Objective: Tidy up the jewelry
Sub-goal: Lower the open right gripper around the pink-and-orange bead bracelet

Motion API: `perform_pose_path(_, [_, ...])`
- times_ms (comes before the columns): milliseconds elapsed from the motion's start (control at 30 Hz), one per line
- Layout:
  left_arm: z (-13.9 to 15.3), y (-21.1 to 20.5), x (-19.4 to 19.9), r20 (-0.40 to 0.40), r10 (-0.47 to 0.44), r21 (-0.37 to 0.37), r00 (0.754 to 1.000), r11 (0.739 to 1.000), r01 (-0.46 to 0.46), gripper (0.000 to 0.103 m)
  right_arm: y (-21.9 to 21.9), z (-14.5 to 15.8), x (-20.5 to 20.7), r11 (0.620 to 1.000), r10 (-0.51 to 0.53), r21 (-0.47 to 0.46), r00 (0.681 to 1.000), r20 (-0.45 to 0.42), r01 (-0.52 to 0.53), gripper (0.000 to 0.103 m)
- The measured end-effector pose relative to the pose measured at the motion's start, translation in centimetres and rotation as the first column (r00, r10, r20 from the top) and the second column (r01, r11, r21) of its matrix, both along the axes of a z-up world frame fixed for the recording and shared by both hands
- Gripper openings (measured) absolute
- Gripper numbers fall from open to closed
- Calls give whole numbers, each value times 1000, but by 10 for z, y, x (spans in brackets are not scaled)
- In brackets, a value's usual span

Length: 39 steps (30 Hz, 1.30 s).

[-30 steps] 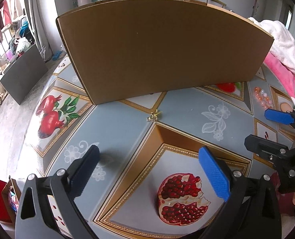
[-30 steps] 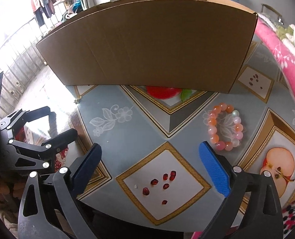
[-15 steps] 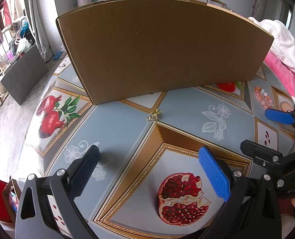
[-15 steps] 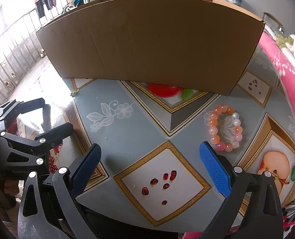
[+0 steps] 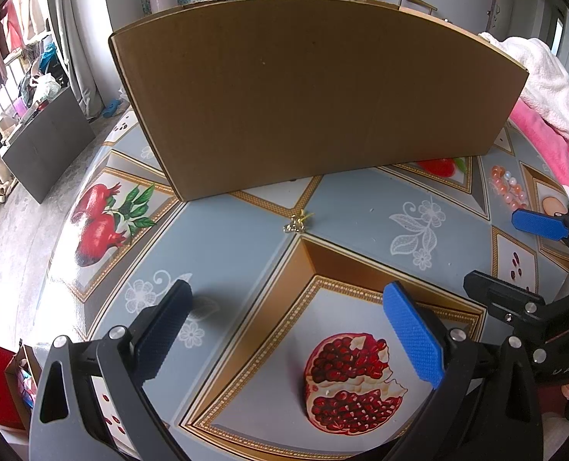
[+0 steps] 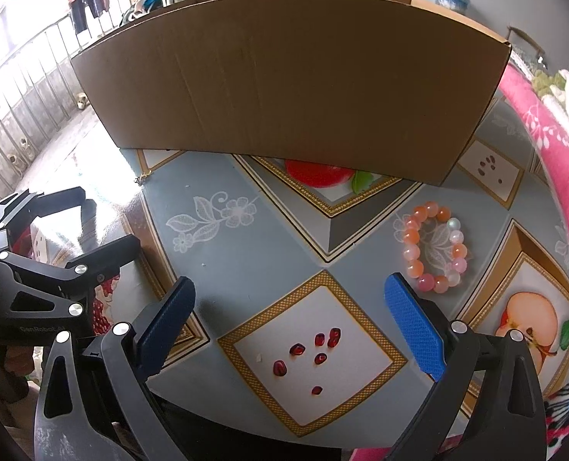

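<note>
Here, both grippers hover low over a table (image 5: 246,253) covered with a printed cloth of pomegranates, apples and white flowers. The left gripper (image 5: 288,330) has its jaws wide apart and holds nothing; below it lies the printed picture of a split pomegranate. The right gripper (image 6: 290,315) is also spread wide and empty, above a printed square with red seeds.

A large cardboard box (image 5: 315,96) stands on the far part of the table, its plain brown side facing both cameras. In front of it, near its lower edge, a small gold trinket (image 5: 296,223) lies on the cloth, ahead of the left gripper and well apart from its fingers. What kind of piece it is cannot be told; it is too small.

A bead bracelet (image 6: 434,246) of orange, pink and white beads lies flat on the cloth, closed in a ring, just ahead of the blue right finger (image 6: 413,332) of the right gripper and not touching it. A pink flowered blanket (image 6: 553,161) lies along the right edge of the table.
</note>
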<state>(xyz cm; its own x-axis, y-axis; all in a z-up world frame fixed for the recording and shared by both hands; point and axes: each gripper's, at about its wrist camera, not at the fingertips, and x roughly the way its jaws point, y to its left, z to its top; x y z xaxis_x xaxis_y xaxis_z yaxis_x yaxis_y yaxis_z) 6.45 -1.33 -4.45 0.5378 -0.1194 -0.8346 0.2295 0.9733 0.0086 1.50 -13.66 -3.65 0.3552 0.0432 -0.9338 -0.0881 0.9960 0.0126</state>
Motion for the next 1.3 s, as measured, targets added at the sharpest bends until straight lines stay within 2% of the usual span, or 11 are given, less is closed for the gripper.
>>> perform_pose_path(267, [-1,6,-3,21,-14,-21,1000,1000,14,97,-13,10,2,999,-12,40,1000,3,12,95])
perform_pose_path(433, [6,32,-6,60,3,-174,998,985,8,94,-20,15,2,998,-15,53,1000,9,15,95])
perform_pose_path(633, [20,50,-9,152,-1,-254,988,966,40,68,-26,20,2,997,-25,80,1000,17,23,95])
perform_pose_path(800, [23,42,-4,181,-60,-239,982,965,103,46,-42,24,3,989,-39,144,999,21,35,95])
perform_pose_path(900, [20,29,-5,171,-83,-233,982,965,122,34,-54,28,4,979,-60,198,998,13,56,95])
perform_pose_path(1000, [13,22,2,150,-92,-223,984,967,124,25,-66,33,3,963,-80,258,997,10,75,94])
perform_pose_path(1100, [9,22,4,138,-87,-220,987,969,116,21,-74,44,-1,963,-84,261,995,50,69,86])
perform_pose_path(1200, [4,21,7,124,-88,-206,988,972,112,19,-87,61,-8,963,-106,260,988,112,74,83])
perform_pose_path(1300, [4,21,8,129,-86,-207,988,972,111,19,-102,70,-12,961,-145,255,980,134,107,79])
